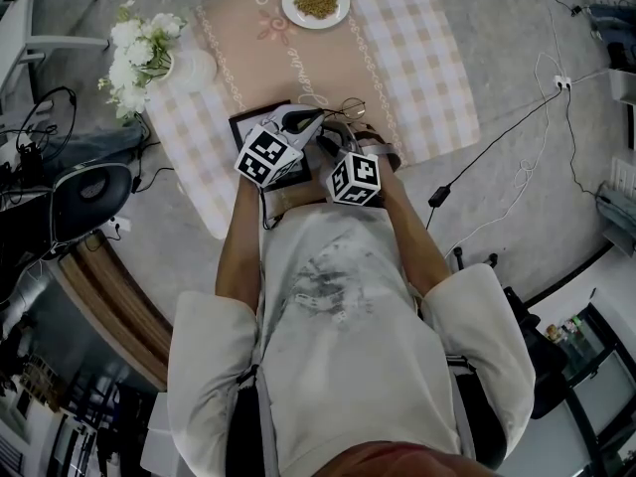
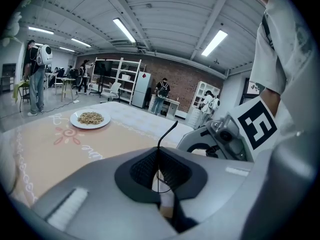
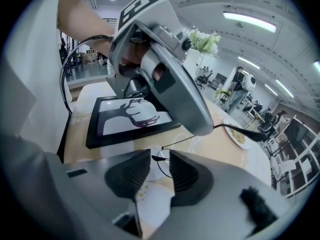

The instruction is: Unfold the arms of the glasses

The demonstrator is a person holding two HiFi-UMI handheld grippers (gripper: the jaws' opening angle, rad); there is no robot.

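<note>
**Thin wire glasses held up over the counter**

The counter point(image 1: 437, 68) has a checked cloth on it and stands in a big room with long lamps on the ceiling. The glasses point(image 3: 247, 132) are up in the air just above it, between the two grippers. They are made of thin dark wire with a round rim.

The left gripper point(image 2: 159, 170) has its fingers pressed together on the wire. One long arm of the glasses sticks out past them, toward the plate point(image 1: 316, 1). The right gripper point(image 3: 160, 166) has its fingers a little apart, with the round rim in the gap, not squeezed. So the rim sits at the right fingers and the long arm at the left ones.

I think that arm is swung out. I cannot see the other arm. A picture frame point(image 3: 130, 121) lies just beside, and the flowers point(image 1: 139, 53) are farther off.
</note>
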